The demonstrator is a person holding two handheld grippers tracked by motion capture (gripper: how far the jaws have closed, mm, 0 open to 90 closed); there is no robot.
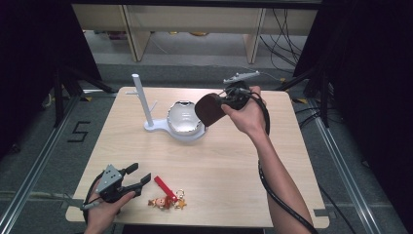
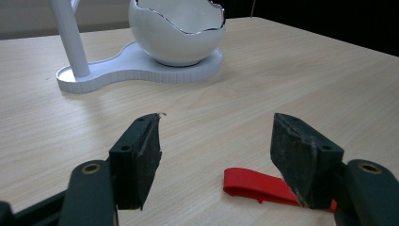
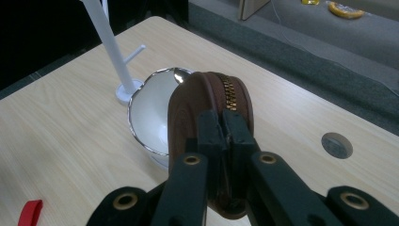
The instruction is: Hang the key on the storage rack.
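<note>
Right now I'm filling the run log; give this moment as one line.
right gripper: shut on brown zip pouch, above egg bowl | left gripper: open, near red-strap keychain | table: wood

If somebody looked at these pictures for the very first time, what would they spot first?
Probably the brown zip pouch, pinched in the right tool and held up in the air just beside the shiny white eggshell-shaped bowl in the middle of the table. Next comes the bright red strap with its little charm figure, lying near the front edge just right of the open left tool.
</note>
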